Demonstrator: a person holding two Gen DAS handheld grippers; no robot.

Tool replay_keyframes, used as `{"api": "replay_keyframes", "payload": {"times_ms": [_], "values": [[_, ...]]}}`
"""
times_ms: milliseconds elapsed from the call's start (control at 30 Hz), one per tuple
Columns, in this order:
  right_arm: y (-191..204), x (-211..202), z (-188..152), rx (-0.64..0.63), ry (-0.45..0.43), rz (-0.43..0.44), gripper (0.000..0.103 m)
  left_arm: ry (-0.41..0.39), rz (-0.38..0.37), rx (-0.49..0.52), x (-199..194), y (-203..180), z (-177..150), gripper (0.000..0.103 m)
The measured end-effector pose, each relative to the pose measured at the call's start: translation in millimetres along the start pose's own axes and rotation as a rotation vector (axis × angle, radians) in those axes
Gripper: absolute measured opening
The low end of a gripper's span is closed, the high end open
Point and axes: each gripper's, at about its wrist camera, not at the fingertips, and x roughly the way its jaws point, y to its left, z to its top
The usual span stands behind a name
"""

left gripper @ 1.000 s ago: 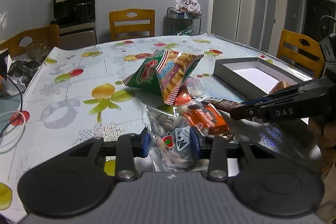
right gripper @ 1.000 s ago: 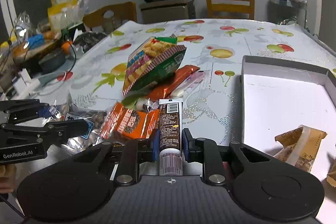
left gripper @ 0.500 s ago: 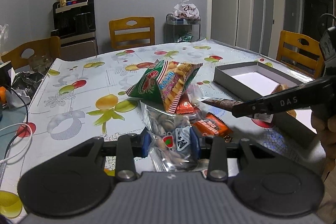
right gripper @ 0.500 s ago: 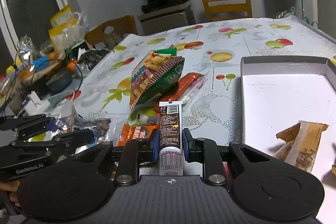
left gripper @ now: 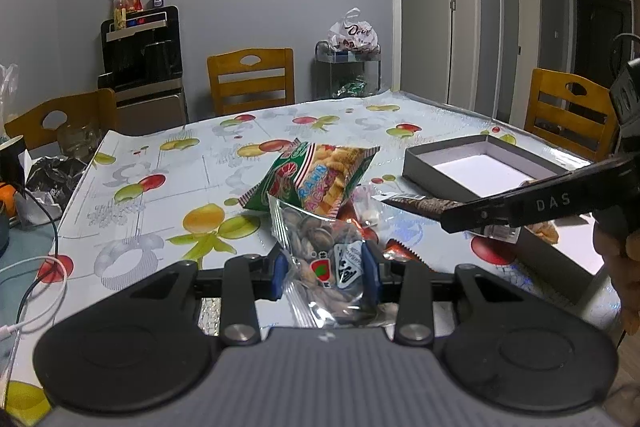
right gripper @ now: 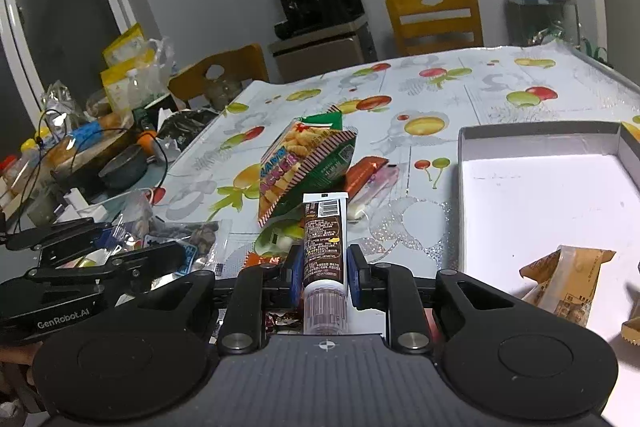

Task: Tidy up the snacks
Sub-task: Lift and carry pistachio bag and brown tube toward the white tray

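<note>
— Two packets are being carried at once, one per claw. The left gripper (left gripper: 325, 273) is clenching a clear bag of pistachios (left gripper: 320, 247) by its lower end, so the bag is standing up between the blue pads, off the table.

— And the right gripper (right gripper: 323, 273)?

— It is squeezing a brown chocolate tube (right gripper: 323, 247) near its clear cap, printed end pointing forward. Gripping at one end is probably leaving the length free to be laid down flat.

— Where are they heading?

— Likely the grey box (right gripper: 540, 135) at the right, where tan wrapped snacks (right gripper: 568, 281) are already lying. The green cracker bag (right gripper: 304, 167) and an orange wrapper (right gripper: 366, 169) are still sitting on the fruit-print tablecloth (left gripper: 168, 195).

— What is differing from a second back?

— Both hands are riding higher. The orange packet under the tube is mostly dropping out of the right wrist view, and the grips are staying unchanged.
</note>
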Motion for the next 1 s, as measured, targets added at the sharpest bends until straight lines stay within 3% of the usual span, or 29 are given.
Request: {"api": "replay_keyframes", "payload": {"times_ms": [1000], "values": [[-8, -41, 11, 0.002, -0.077, -0.028, 0.024, -0.047, -0.037, 0.002, 7, -32, 38, 0.034]]}}
